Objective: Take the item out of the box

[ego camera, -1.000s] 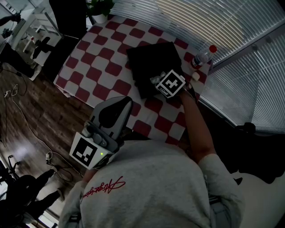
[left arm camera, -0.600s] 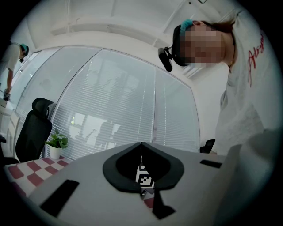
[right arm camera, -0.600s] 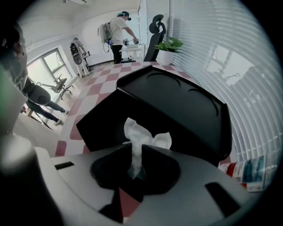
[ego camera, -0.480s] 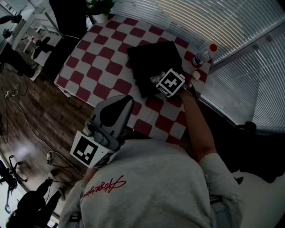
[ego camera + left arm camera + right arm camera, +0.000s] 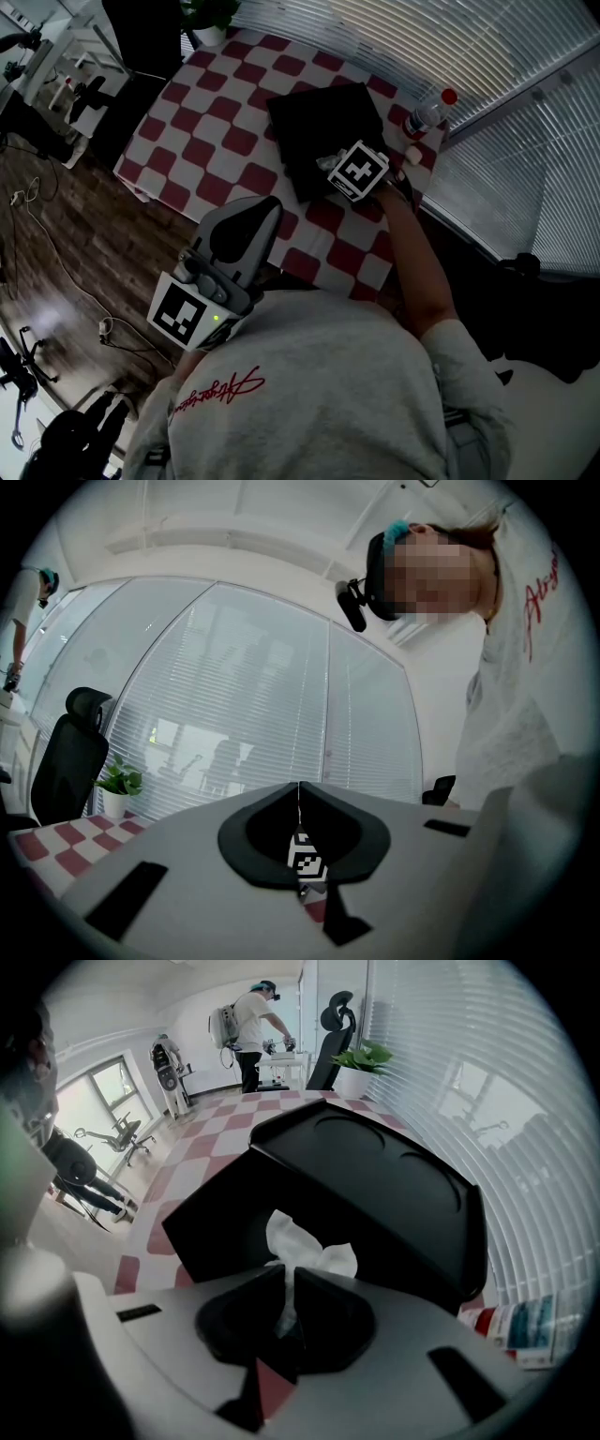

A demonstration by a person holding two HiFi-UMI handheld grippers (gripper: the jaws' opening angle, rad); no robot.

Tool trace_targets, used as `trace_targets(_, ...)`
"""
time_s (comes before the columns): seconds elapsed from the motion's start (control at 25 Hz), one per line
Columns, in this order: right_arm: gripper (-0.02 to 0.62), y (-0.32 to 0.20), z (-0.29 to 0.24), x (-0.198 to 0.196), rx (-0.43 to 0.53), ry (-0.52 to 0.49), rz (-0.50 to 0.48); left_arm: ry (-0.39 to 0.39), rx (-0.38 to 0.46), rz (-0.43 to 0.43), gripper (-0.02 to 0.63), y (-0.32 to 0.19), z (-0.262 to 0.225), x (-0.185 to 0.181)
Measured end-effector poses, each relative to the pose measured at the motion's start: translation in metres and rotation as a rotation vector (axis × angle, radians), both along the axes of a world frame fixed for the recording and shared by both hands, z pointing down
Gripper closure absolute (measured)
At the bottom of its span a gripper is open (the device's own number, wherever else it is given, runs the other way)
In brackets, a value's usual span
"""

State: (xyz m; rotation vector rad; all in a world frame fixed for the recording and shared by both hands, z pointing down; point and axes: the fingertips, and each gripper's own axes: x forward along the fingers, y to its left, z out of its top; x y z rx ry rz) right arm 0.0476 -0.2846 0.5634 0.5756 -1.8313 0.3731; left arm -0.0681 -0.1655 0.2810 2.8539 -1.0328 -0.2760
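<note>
Closing has just been seen at the right gripper (image 5: 289, 1279): its jaws are now drawn in on a white crumpled paper tissue (image 5: 305, 1249), which is pinched between the pads. Otherwise nothing in the head view has shifted since the earlier frames; both grippers are kept where they were.

- Tissue: held at the top of a flat black plastic box (image 5: 323, 131). Its long axis is run along the jaws, steeply upright off the box lid. A flared tuft is spread past the fingertips towards the lid. Whether its lower end is still rooted in the box cannot be told.
- Box: laid on a table covered with a red-and-white checked cloth (image 5: 216, 122), towards the edge beside the window blinds, one corner turned to the person.
- Clear plastic bottle with a red cap (image 5: 428, 112): stood just beyond the box, at the table corner by the blinds.
- Left gripper (image 5: 299, 794): held off the table's near edge, close to the person's grey sweatshirt. Its jaws are brought together, with nothing gripped.
</note>
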Motion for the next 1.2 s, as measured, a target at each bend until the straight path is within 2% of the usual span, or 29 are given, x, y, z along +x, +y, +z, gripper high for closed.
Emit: trace_targets(1.2,0.568,-0.002,-0.011,0.000,0.020,-0.073,0.058,-0.002,0.006,0.000,0.589,0.001,0.000,0.001)
